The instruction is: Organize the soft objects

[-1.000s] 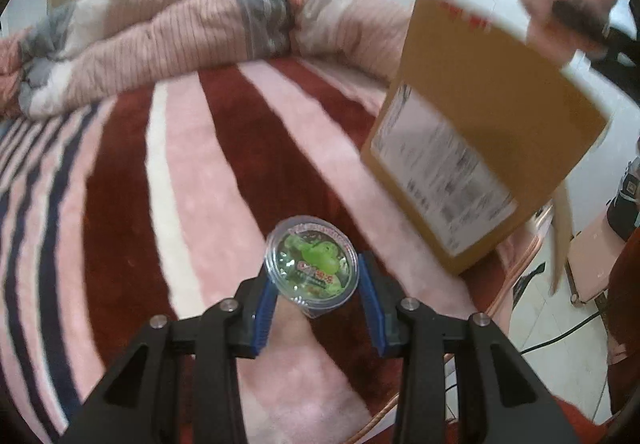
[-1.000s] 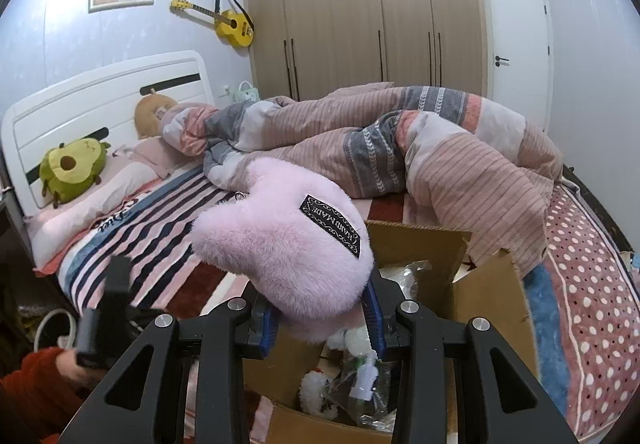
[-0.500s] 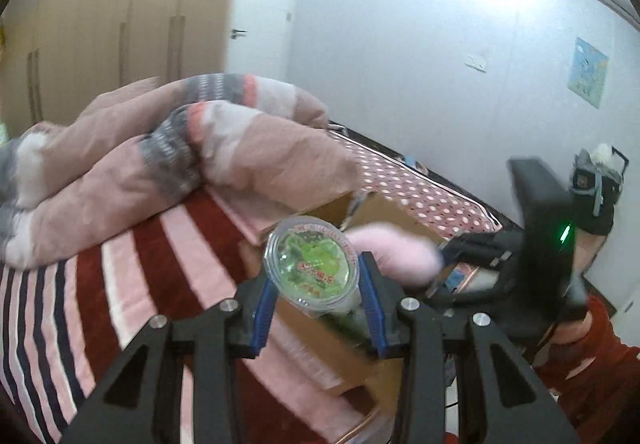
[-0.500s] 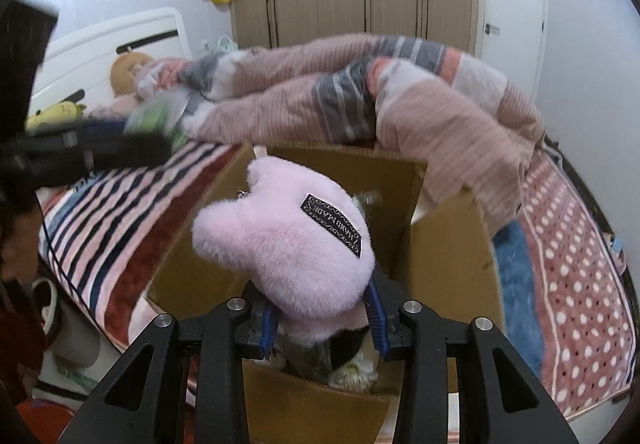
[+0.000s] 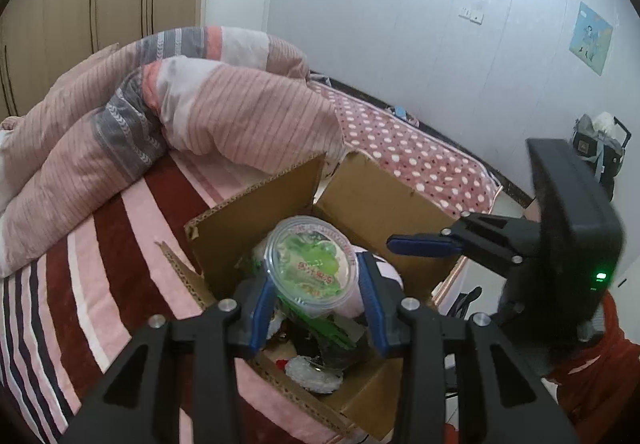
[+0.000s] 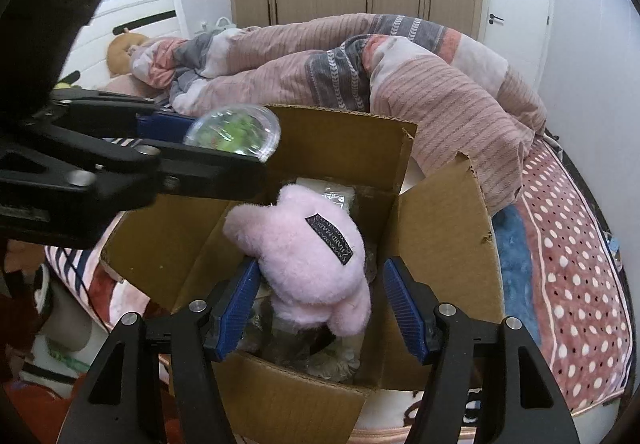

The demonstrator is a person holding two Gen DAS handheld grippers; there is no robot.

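- The striped bed (image 5: 120, 252) is carrying everything, with the rumpled duvet (image 6: 400, 84) lying beyond both pairs of fingers.
- The cardboard box (image 6: 440, 228) is sitting open on the bed at its edge, directly below and ahead of both grippers, its flaps standing up; bagged and wrapped items are lying on its floor, too jumbled to name.
- The right gripper (image 6: 320, 304) is hanging over the near rim of the box with its blue pads spread wide. The pink plush toy (image 6: 312, 256) is lying between them, inside the box; the left pad looks to be just touching its fur, the right pad is standing clear of it, so nothing is gripping it.
- The left gripper (image 5: 316, 304) is pinching a clear domed cup with a green toy inside (image 5: 312, 264), both pads pressing on its sides, and holding it above the box opening.
- Judging by this, the step in hand is dropping items into the box: the plush appears delivered, the cup not yet.
- The next move probably calls for the right gripper to lift back out without snagging the fur, and for the left to lower the cup past the upright flap into a free spot beside the plush before spreading its fingers.
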